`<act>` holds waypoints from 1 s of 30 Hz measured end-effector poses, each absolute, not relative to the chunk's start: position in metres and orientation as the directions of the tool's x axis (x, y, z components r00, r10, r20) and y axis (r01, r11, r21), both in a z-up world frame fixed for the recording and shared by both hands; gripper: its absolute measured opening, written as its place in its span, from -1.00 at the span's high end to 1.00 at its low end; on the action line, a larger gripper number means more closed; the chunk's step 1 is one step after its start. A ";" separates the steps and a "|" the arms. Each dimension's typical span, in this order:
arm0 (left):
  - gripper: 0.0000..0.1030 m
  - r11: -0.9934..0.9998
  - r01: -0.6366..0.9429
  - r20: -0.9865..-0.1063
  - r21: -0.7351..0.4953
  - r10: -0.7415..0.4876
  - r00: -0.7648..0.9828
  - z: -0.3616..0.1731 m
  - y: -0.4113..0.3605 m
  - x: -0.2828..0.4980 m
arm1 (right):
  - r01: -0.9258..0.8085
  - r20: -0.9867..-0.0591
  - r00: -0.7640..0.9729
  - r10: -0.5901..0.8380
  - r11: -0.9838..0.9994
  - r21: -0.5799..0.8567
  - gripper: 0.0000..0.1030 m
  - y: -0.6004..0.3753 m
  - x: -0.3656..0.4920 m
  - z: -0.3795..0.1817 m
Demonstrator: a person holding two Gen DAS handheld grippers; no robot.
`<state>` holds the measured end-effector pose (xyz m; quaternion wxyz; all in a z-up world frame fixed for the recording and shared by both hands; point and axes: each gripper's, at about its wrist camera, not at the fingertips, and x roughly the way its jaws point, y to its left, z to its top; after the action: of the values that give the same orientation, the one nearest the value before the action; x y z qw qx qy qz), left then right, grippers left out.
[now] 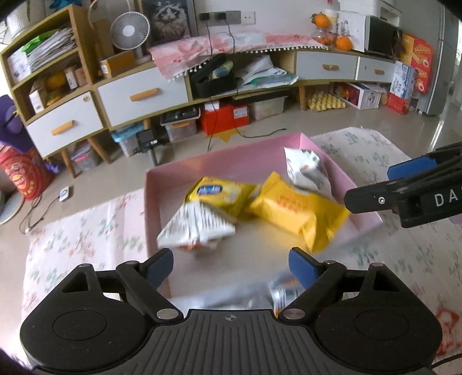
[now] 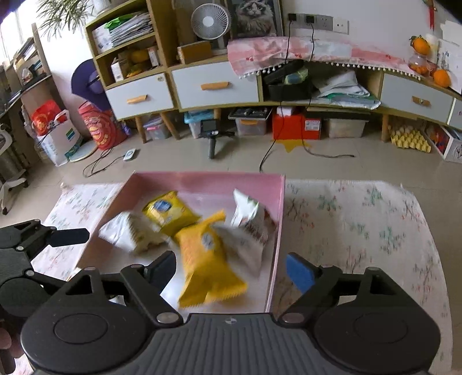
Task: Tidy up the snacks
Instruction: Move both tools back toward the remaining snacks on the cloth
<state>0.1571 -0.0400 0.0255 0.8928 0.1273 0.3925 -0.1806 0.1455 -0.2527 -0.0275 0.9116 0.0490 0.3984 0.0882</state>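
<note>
- Here we see a pink box (image 1: 332,161) lying on a bench (image 1: 86,230) covered with a floral cloth (image 2: 361,225).
- We count 4 snack packets inside the box, all blurred.
- A yellow packet with a blue label (image 1: 219,196) lies toward the far side, and its corner rests over a white packet with printed stripes (image 1: 196,228) on the box's left.
- A larger yellow packet (image 2: 206,259) lies across the middle, reaching toward the near edge of the box.
- A white packet with green and red print (image 2: 251,222) leans against the right wall of the box, touching the larger yellow packet.
- Our left claw (image 1: 231,266) hangs over the near edge of the box with its blue pads (image 1: 300,265) spread wide; nothing sits between them.
- Just under that claw's right finger, something crinkled and silvery (image 1: 277,291) shows, too smeared for us to name.
- Our right claw (image 2: 231,271) is likewise spread and holds nothing, its left finger above the box interior, its blue right pad (image 2: 299,272) outside the right wall over the cloth.
- From the left wrist view, the right claw enters at the box's right side with its fingers apart.
- Behind the bench, across a tiled floor (image 2: 231,161), stands a long cabinet with white drawers (image 2: 216,86), storage bins beneath it and a small white fan (image 2: 210,23) on top.
</note>
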 end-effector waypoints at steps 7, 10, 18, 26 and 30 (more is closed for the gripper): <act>-0.80 0.917 0.392 -0.756 0.070 -0.208 0.621 0.039 -0.027 0.119 | -0.157 -0.728 0.657 0.195 0.980 0.121 -0.33 -0.236 0.107 -0.018; -0.81 0.917 0.392 -0.764 0.074 -0.200 0.613 0.043 -0.025 0.103 | -0.168 -0.729 0.657 0.193 0.980 0.107 -0.35 -0.231 0.094 -0.014; -0.89 0.934 0.357 -0.760 0.022 -0.216 0.613 0.034 -0.008 0.062 | -0.136 -0.727 0.667 0.160 0.986 0.092 -0.37 -0.224 0.060 -0.016; -0.90 0.936 0.347 -0.729 0.053 -0.201 0.654 0.020 0.007 0.039 | -0.158 -0.715 0.681 0.160 0.985 0.069 -0.39 -0.220 0.032 -0.029; -0.90 0.931 0.354 -0.710 0.085 -0.192 0.677 0.013 0.012 0.034 | -0.189 -0.695 0.706 0.137 0.982 0.001 -0.42 -0.220 0.025 -0.034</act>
<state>0.0342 0.0121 0.0133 0.9093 0.1084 0.3727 -0.1502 0.0248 -0.2203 -0.0341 0.9228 -0.0351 0.3735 0.0882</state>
